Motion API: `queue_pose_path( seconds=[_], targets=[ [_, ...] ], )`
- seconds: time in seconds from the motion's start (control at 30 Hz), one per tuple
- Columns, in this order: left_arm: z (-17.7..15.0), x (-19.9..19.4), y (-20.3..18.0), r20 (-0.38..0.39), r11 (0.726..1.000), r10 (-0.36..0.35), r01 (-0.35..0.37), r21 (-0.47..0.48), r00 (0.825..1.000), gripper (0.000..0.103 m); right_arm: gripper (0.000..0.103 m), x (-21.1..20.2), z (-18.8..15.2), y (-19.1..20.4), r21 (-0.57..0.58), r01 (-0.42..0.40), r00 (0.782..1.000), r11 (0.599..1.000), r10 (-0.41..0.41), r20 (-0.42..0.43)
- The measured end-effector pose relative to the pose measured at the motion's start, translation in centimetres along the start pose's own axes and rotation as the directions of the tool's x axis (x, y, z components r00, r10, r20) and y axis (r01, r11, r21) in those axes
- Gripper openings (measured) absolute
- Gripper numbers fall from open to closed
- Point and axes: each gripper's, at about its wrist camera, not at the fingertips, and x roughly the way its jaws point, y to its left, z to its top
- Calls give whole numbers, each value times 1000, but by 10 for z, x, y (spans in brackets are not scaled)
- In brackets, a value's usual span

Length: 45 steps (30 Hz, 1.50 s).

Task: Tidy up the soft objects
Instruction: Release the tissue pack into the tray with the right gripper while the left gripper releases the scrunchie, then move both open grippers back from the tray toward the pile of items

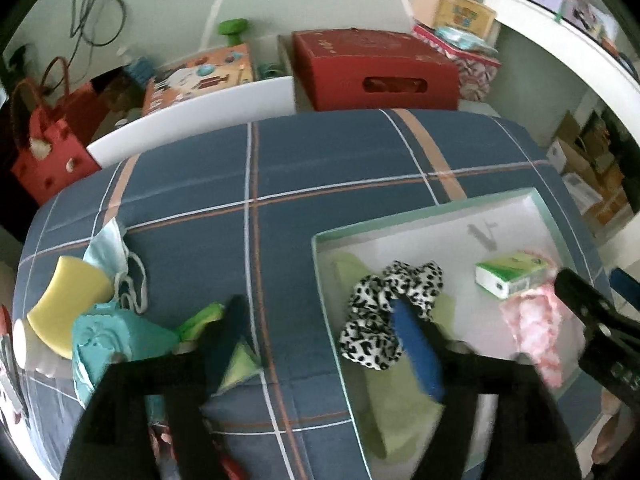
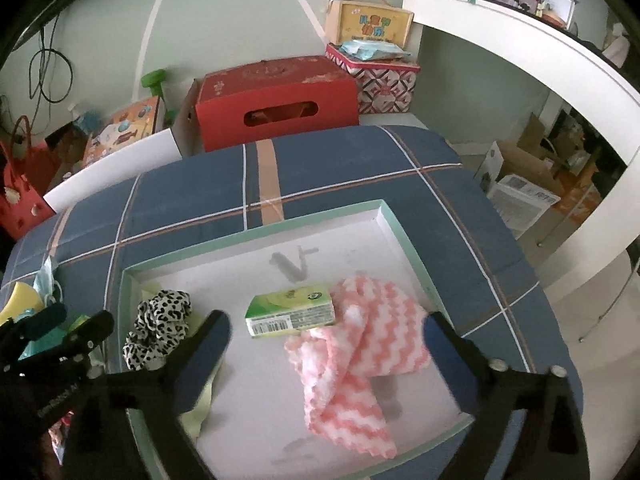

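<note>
A shallow white box with a mint rim [image 2: 256,230] [image 1: 424,210] lies on the blue plaid bedding. In it are a leopard scrunchie [image 2: 158,326] [image 1: 380,312], a green tissue pack [image 2: 290,312] [image 1: 510,274], a pink-white zigzag cloth [image 2: 360,356] [image 1: 536,332] and a pale green cloth [image 1: 400,408]. My left gripper [image 1: 324,332] is open and empty, one finger over the scrunchie, one over the bedding. My right gripper [image 2: 326,344] is open and empty over the pink cloth. Left of the box lie a yellow sponge [image 1: 66,300], a teal cloth [image 1: 116,344], a face mask [image 1: 108,252] and a green item [image 1: 204,316].
Beyond the bedding stand a red cardboard box [image 2: 276,100], a white board [image 1: 192,116], a red bag [image 1: 48,152], patterned tins [image 2: 372,76] and a curved white desk [image 2: 540,56]. Cardboard boxes [image 2: 524,184] sit on the floor at right.
</note>
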Motion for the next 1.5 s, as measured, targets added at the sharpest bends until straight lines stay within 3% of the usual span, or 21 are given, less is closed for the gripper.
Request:
queue_pose_path(
  seconds=[0.1,0.2,0.8,1.1,1.3,1.5],
  targets=[
    [0,-2,7,14,1000,-5,5,-31,1000,84,103,-4,0,-1,1,4,1000,1000,-4,15],
    [0,0,13,15,999,9,-8,-54,1000,97,103,-1,-1,-1,13,-1,1000,1000,1,1],
    [-16,-1,38,-25,991,-7,4,-136,1000,97,103,0,-17,14,-19,-19,999,1000,18,-31],
    [-36,-26,47,8,992,7,-6,-125,1000,97,103,-11,-31,32,-87,-45,999,995,43,-22],
    [-54,-55,57,62,989,-23,32,-147,998,97,103,-26,-45,52,-145,-70,997,987,71,1],
    [-83,-74,89,76,981,-8,23,-194,997,97,103,-32,-62,77,-204,-135,991,970,136,-11]
  ],
)
